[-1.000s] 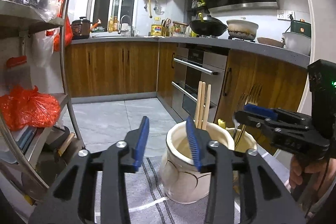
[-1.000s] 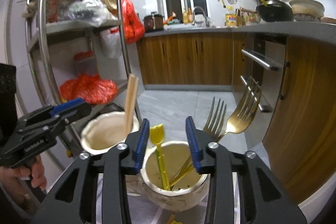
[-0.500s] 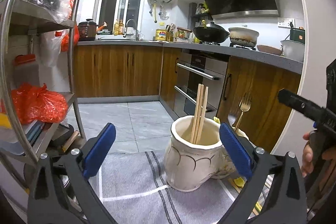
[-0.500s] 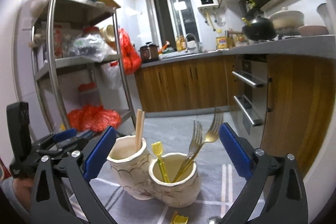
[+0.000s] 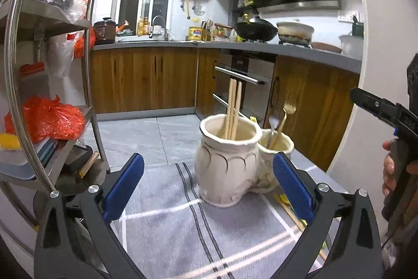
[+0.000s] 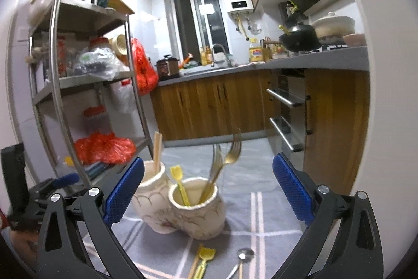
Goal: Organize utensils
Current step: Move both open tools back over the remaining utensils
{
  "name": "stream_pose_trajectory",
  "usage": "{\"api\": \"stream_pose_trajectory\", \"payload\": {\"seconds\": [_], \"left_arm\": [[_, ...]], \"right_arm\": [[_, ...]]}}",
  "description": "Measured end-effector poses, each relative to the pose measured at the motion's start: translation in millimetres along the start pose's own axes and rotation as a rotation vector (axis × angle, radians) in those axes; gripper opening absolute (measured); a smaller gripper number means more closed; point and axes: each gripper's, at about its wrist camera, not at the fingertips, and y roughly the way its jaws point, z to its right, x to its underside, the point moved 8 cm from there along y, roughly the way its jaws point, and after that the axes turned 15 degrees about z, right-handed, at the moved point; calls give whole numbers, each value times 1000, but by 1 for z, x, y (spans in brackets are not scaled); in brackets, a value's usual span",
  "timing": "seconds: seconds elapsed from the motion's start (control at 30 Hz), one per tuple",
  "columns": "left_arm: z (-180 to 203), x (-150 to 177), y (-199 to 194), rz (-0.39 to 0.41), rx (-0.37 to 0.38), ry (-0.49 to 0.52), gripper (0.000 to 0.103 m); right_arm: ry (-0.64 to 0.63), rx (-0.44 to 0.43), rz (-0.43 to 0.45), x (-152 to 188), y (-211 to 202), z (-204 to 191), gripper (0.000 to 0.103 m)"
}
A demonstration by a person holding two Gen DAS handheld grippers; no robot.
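Holding both tongs, left gripper (image 5: 207,186) and right gripper (image 6: 207,188), wide open and empty, I risk tipping the ceramic holder (image 6: 194,211) reaching for loose spoons (image 6: 241,262)

Grey striped cloth (image 6: 263,224) covering the table. Standing on it: two cream pots (image 6: 183,208), touching. Lying in front: yellow plastic fork (image 6: 205,256), metal spoon (image 6: 241,259), chopsticks (image 5: 290,212).
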Motion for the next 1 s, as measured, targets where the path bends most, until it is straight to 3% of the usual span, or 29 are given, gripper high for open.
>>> {"api": "stream_pose_trajectory", "payload": {"seconds": [0.23, 0.57, 0.77, 1.0], "left_arm": [[5, 17, -6, -38, 10, 11, 97], [9, 46, -1, -109, -8, 32, 97], [20, 67, 3, -158, 7, 69, 97], [32, 84, 6, -204, 36, 91, 97]], "right_arm": [[-26, 33, -45, 13, -9, 11, 98], [-79, 99, -179, 56, -10, 35, 98], [-28, 134, -266, 83, -9, 51, 98], [-55, 150, -374, 117, -5, 48, 98]]}}
